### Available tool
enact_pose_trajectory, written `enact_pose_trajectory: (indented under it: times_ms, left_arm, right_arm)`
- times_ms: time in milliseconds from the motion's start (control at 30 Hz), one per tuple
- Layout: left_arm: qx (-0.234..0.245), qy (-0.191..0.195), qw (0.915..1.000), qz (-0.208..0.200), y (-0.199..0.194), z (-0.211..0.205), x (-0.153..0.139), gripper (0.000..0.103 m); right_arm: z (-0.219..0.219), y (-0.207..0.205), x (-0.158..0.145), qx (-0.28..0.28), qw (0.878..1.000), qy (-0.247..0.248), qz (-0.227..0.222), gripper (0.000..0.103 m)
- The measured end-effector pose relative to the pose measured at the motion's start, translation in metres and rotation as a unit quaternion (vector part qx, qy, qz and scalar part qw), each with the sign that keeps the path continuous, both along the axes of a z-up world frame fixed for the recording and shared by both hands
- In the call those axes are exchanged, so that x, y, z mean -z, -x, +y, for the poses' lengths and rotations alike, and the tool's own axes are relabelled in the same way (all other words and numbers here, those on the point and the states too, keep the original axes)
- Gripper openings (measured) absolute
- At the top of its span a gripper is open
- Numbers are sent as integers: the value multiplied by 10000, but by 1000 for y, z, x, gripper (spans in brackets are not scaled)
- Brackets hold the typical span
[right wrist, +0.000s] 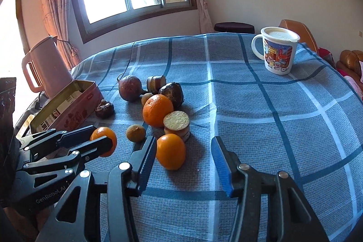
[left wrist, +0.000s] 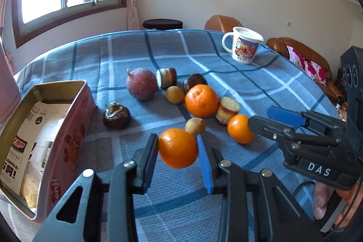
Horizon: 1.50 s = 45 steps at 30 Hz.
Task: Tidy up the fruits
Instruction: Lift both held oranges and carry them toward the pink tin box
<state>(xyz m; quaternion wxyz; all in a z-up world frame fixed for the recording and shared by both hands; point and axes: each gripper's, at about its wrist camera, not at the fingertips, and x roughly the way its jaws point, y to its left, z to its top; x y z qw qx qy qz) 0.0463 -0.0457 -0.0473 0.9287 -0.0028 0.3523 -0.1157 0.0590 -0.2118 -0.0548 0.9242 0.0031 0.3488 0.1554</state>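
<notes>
My left gripper (left wrist: 177,137) is shut on a small orange (left wrist: 178,147), its pads pressing on both sides; the right wrist view shows the same hold on that orange (right wrist: 103,141) by the left gripper (right wrist: 102,135). My right gripper (right wrist: 184,138) is open around a second small orange (right wrist: 170,151), which rests on the cloth against the left pad, with a gap to the right pad. A bigger orange (left wrist: 200,100) lies in the pile behind, among a purple passion fruit (left wrist: 141,83), two longans (left wrist: 174,94) and cut sweet potato pieces (left wrist: 226,110).
An open pink tin (left wrist: 59,83) with printed paper inside stands at the left, a dark water chestnut (left wrist: 116,115) beside it. A pink kettle (right wrist: 50,65) is behind the tin. A lidded cartoon mug (right wrist: 278,53) stands at the far right on the blue checked tablecloth (right wrist: 261,128).
</notes>
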Motion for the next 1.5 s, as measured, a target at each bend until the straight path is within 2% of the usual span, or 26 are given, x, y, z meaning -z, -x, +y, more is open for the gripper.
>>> enact_pose_trajectory:
  times_ms: [100,167,333,567,1167,1500]
  left_arm:
    - [-95,63,9999,-22,-2,12,1,37]
    - [-121,97,9999,-45,-2,17,2,37]
    - [-88,136,9997,-166,1,19,0,37]
    - [-193,277,9988,-367,8,25,-6,37]
    - [-426,280,9949,-865,23,30,-16,37]
    - [-498,220,9924,-1102,30,30,-20,37]
  right_arm:
    - [10,-6,8,-112,9998,61,181,52]
    - [14,-11,12,-118,9995,107,277,45]
    - [22,-16,21,-200,9984,229,479,38]
    - [28,-9,22,-293,9985,267,389,38]
    - [37,27,-1,-567,9958,136,-713,38]
    - [35,33,-5,-593,9940,71,-919,38]
